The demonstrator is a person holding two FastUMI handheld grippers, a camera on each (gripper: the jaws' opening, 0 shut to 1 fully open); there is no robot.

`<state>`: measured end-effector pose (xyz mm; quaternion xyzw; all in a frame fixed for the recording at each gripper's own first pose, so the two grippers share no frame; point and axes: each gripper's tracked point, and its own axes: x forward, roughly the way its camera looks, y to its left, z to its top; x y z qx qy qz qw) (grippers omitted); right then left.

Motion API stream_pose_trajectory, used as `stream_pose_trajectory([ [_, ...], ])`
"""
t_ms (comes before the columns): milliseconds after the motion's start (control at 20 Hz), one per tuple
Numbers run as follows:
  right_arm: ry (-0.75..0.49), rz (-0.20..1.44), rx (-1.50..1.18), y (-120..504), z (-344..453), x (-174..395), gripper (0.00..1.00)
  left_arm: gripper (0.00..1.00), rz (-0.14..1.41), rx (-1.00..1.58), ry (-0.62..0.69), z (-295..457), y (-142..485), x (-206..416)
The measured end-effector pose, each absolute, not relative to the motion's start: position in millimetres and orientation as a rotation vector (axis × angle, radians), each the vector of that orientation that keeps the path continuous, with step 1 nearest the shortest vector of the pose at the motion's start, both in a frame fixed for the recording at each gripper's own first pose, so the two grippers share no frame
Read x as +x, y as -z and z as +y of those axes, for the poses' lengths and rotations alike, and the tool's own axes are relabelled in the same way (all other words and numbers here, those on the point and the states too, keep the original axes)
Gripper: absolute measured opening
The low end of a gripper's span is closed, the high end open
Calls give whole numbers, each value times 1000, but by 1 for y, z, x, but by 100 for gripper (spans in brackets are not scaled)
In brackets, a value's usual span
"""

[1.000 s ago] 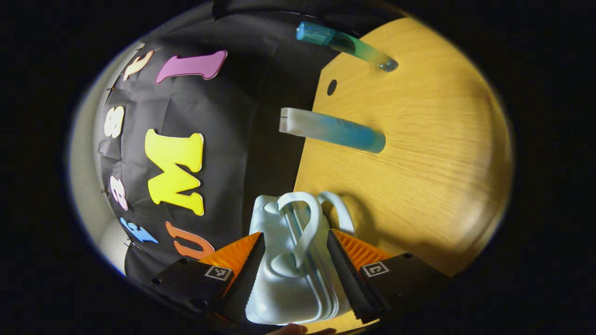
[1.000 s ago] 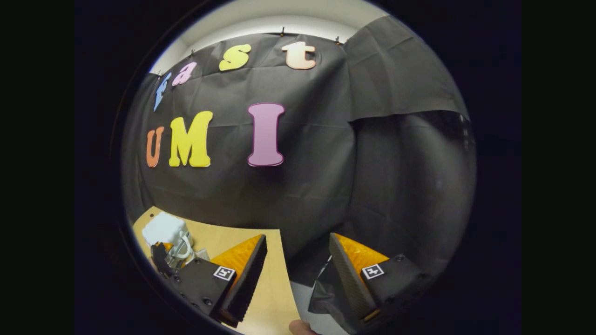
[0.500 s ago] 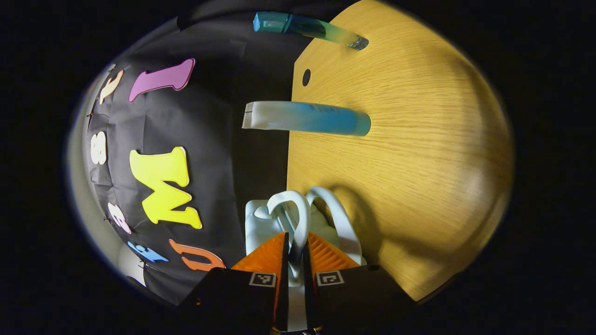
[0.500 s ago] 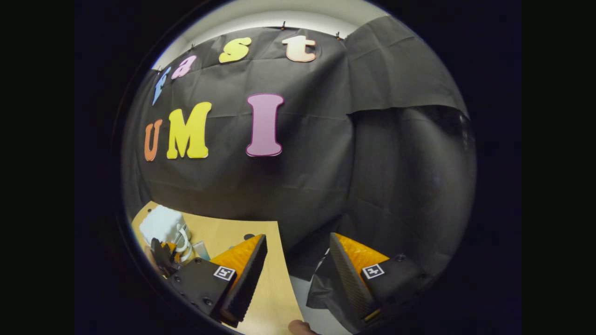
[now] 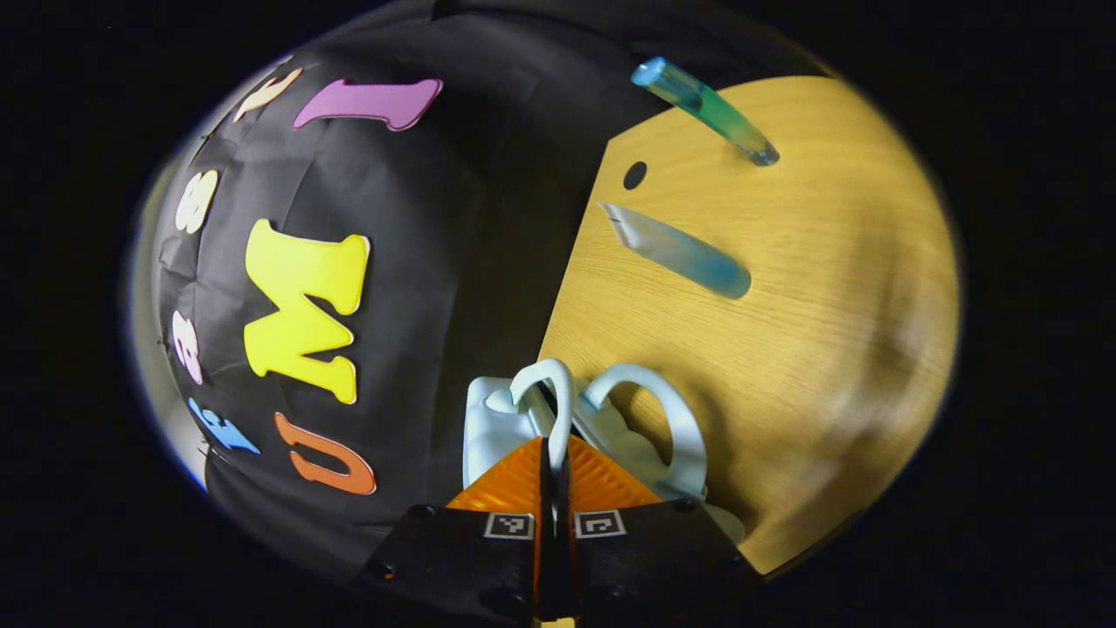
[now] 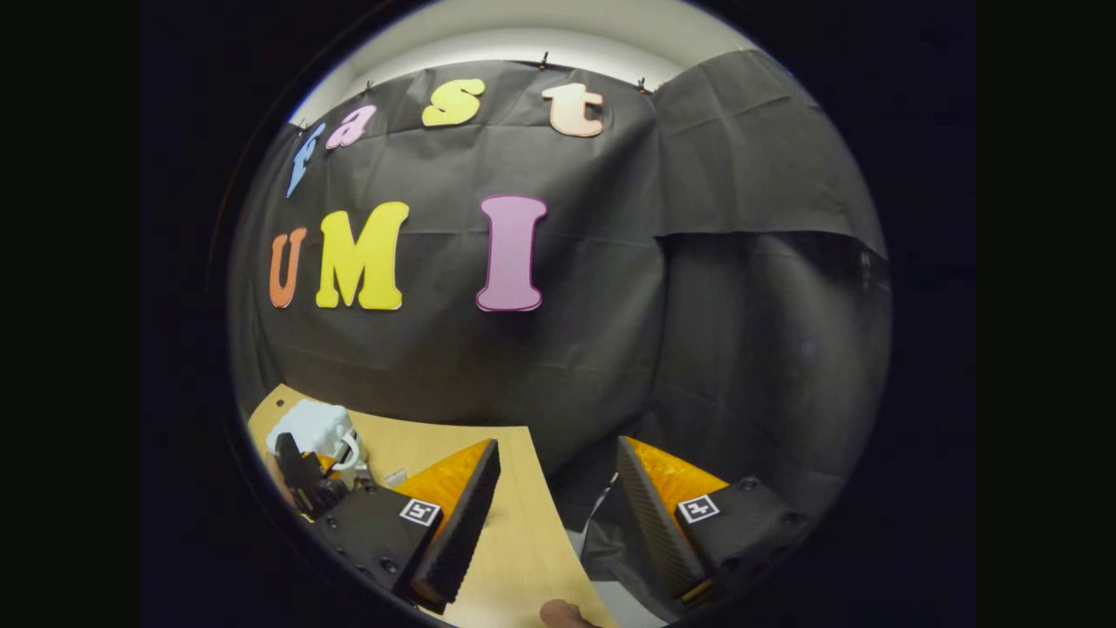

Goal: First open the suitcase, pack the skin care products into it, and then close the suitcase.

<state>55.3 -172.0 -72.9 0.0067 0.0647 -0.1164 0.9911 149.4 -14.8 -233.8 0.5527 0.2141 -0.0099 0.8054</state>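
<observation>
A small pale suitcase (image 5: 490, 420) stands on the wooden table (image 5: 811, 288) right in front of my left gripper (image 5: 554, 455). That gripper is shut on one of its two looped handles (image 5: 551, 394); the other handle (image 5: 676, 412) leans away toward the table. A white-and-blue tube (image 5: 676, 251) and a teal-green tube (image 5: 704, 109) lie farther off on the table. In the right gripper view, my right gripper (image 6: 554, 488) hangs open over the table's edge, holding nothing, with the suitcase (image 6: 309, 426) and the left gripper (image 6: 305, 475) at the lower left.
A small round hole (image 5: 635, 174) sits near the table's corner, close to the tubes. The black cloth wall (image 6: 567, 349) rises just behind the table. A fingertip (image 6: 562, 613) shows at the bottom of the right gripper view.
My left gripper closed from wide open onto one suitcase handle. The two handles have since spread apart and the left gripper view has tilted. The right gripper has barely moved.
</observation>
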Motion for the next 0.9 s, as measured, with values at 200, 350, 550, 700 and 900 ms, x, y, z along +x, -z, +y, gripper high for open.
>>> stream_pose_trajectory([
  [200,237,108,8,57,-138,52,80,3,391,1027,-13,8,171,139],
  [350,239,92,3,48,-110,49,80,3,371,902,-42,47,135,125],
  [550,222,95,7,43,-65,49,80,3,340,802,-99,110,96,107],
  [700,216,85,-3,34,-32,51,80,3,332,734,-155,173,81,101],
  [900,189,80,-15,24,15,52,80,3,344,710,-220,259,83,97],
])
